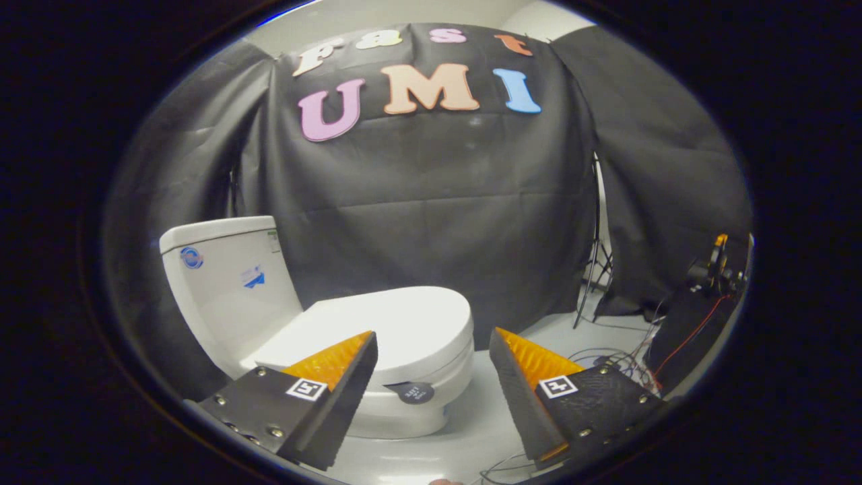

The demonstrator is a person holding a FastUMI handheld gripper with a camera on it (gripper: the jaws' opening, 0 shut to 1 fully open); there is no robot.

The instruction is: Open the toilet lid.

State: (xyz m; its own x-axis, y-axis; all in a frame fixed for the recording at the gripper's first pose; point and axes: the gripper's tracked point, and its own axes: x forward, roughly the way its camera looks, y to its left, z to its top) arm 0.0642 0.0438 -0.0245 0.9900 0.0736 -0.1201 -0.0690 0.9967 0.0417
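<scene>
My gripper (432,337) hangs above the booth floor (471,431) with its 2 fingers (337,377) spread wide apart, clamped on nothing. The white toilet (404,397) stands ahead of me and toward the left finger, whose tip overlaps the near edge of its lid (390,323) in this view; I cannot tell whether they touch. The lid lies flat and closed on the bowl, its rounded front end reaching into the gap between my fingers. A small dark round tag (415,392) sits on the front of the bowl, below the lid's rim. The tank (229,283) rises behind the lid, beyond the left finger, carrying 2 blue stickers. Beyond the right finger, loose cables (626,357) trail across the floor, a stand's thin legs (592,283) meet the floor against the black cloth wall (431,202), and a dark device with an orange part (717,266) sits farther right.
</scene>
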